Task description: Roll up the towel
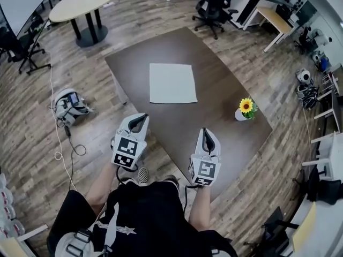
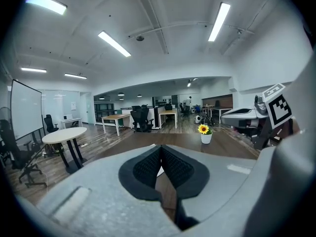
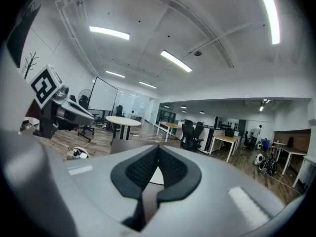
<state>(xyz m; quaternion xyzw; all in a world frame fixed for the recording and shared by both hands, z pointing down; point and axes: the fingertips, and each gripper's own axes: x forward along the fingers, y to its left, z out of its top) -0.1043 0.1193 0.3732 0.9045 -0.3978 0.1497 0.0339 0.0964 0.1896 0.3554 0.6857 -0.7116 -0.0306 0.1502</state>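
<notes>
A white towel [image 1: 171, 83] lies flat and unfolded on the dark brown table [image 1: 214, 84], square to its far half. My left gripper [image 1: 140, 118] hovers by the table's near-left edge, shut and empty. Over the near edge, to its right, my right gripper [image 1: 206, 133] is shut too, with nothing in it. Both point toward the towel and are well short of it. In the left gripper view the pads of the left gripper [image 2: 161, 148] meet, with a sliver of the towel [image 2: 160, 171] below them. The right gripper view shows the right gripper [image 3: 158, 148] likewise, above the towel [image 3: 155, 177].
A potted sunflower [image 1: 245, 109] stands on the table's right side. On the wooden floor to the left lies a device [image 1: 68, 105] with a trailing cable. A round table [image 1: 83, 3], office chairs [image 1: 214, 7] and a desk [image 1: 276, 20] stand farther off.
</notes>
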